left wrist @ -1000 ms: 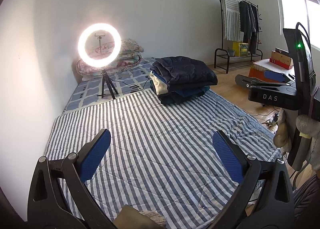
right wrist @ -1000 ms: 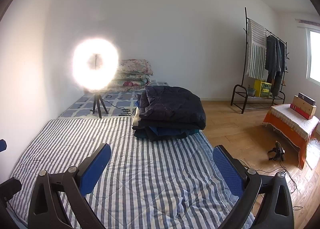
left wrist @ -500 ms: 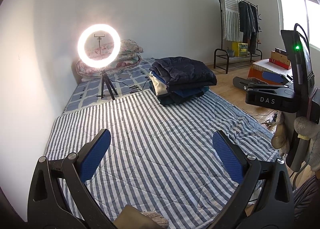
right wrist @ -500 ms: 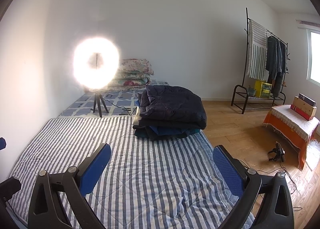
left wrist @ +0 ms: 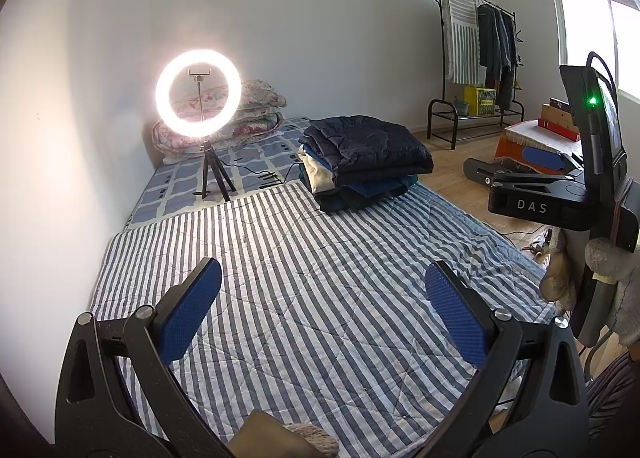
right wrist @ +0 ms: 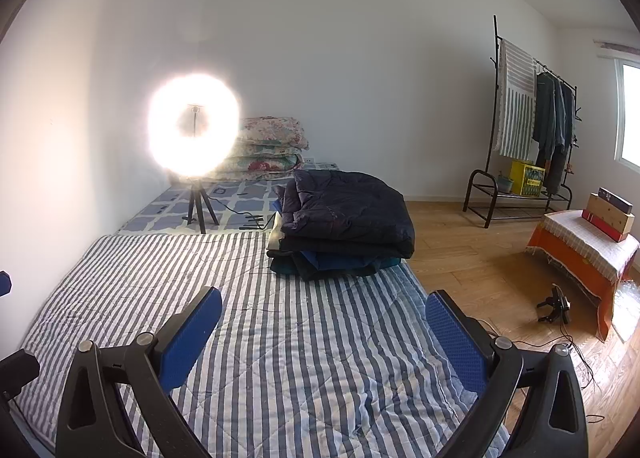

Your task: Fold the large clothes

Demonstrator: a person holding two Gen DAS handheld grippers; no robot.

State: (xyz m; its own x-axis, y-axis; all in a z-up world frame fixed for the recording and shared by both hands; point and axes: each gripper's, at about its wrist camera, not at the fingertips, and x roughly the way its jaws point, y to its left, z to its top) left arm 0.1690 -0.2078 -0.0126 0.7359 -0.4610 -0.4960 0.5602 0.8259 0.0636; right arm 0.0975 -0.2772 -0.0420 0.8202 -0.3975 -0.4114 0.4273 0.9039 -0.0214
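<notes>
Stack of folded clothes (right wrist: pixel 342 226), dark quilted jacket on top, at far edge of striped quilt (right wrist: pixel 256 338), beside lit ring light (right wrist: pixel 194 126). Left gripper (left wrist: pixel 322 310) and right gripper (right wrist: pixel 324 332) above quilt, blue pads wide apart, holding and touching nothing. Lower garments mostly hidden, ring light's centre lost in glare.

- The folded clothes (left wrist: pixel 366 162) lie in one stack at the far edge of the striped quilt (left wrist: pixel 304 298).
- A dark padded jacket (right wrist: pixel 348 214) is on top.
</notes>
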